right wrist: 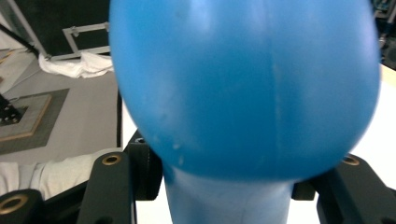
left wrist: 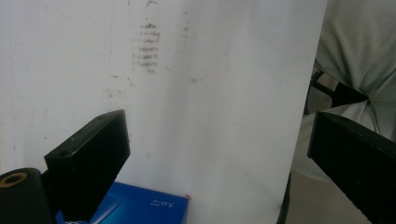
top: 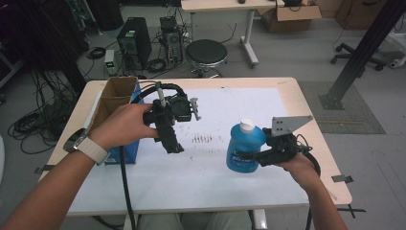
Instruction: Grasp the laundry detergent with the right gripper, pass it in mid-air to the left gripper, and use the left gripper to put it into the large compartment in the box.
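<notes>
Left gripper (top: 168, 125) wide and empty, right gripper (top: 256, 155) clamped on the blue bottle (top: 244, 148)

From my seat, the left one hangs over the white sheet (top: 215, 177) beside the cardboard box (top: 117, 98); the bottle sits in the right jaws by a narrow waist, above the table's right side. My worry — the smooth, bulging plastic could pivot or slide out if I tilt the hand, since the grip sits low and off-centre.

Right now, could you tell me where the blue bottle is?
In the high view the blue bottle is right of centre over the white sheet, clamped by the right hand-held gripper.
</notes>
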`<state>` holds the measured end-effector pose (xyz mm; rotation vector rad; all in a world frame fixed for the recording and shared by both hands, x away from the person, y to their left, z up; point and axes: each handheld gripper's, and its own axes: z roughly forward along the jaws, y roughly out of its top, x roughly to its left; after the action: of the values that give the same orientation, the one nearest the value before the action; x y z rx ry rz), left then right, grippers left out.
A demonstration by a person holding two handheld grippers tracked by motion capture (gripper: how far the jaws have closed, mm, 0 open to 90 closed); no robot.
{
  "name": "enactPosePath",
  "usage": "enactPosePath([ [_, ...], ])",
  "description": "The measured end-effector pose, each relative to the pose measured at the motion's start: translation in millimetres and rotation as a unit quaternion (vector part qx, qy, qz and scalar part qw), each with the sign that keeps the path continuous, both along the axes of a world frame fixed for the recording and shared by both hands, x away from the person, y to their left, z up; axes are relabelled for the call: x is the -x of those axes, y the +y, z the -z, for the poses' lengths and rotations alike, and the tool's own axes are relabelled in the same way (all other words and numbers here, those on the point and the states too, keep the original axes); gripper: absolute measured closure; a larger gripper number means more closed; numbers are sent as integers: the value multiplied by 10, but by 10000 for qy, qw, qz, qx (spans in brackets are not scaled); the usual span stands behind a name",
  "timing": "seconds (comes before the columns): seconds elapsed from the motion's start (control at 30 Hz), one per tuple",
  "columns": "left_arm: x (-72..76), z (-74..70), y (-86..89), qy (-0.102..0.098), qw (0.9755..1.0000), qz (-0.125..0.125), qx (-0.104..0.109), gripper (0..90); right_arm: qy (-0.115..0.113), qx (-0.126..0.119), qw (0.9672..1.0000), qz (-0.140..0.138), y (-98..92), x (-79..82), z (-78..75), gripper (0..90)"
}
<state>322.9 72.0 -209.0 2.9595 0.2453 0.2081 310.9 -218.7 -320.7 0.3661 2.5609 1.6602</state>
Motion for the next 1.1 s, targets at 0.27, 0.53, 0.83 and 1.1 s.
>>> enactPosePath([
  [0.27, 68, -99, -86, 51, 9997, 228, -38, 61, 37, 47, 9992, -386, 202, -50, -66, 429],
  [0.53, 97, -159, -110, 81, 9995, 287, -45, 61, 4, 44, 9976, -690, 418, -97, -99, 430],
  [0.83, 134, -219, -146, 76, 9994, 352, -4, 60, -44, 30, 9963, -860, 618, -130, -103, 431],
  [1.1, 158, -238, -206, 80, 9991, 403, -46, 60, -134, 71, 9947, -1021, 748, -124, -107, 432],
])
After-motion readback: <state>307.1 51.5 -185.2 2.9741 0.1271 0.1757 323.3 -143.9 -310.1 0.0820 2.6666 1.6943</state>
